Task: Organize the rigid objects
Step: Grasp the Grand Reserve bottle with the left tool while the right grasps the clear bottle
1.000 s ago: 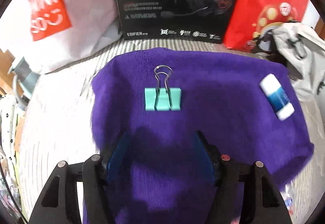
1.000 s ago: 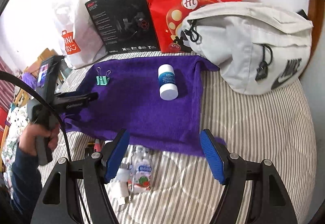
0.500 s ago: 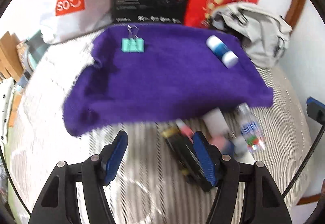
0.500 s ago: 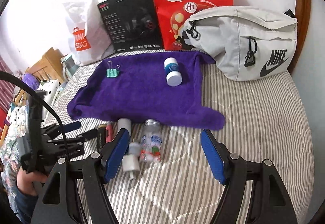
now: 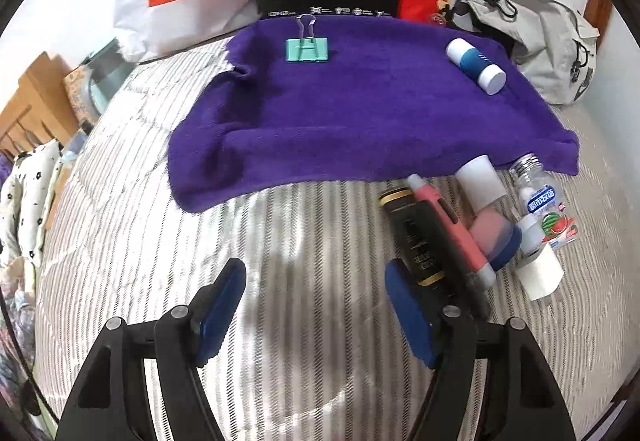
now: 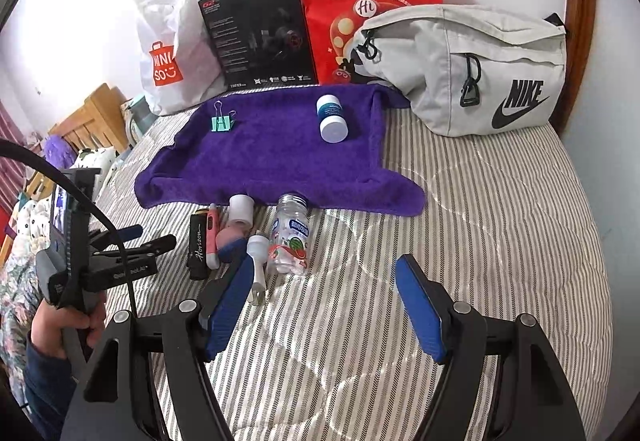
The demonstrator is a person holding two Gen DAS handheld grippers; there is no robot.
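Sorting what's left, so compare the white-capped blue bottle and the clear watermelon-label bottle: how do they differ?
The white-capped blue bottle is opaque and lies on the purple towel; the clear watermelon-label bottle is see-through and lies off it, on the striped bedding among other items. Both lie on their sides.

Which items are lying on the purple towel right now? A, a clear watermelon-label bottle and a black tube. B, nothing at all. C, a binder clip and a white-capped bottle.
C: the teal binder clip and white-capped bottle lie on the purple towel.
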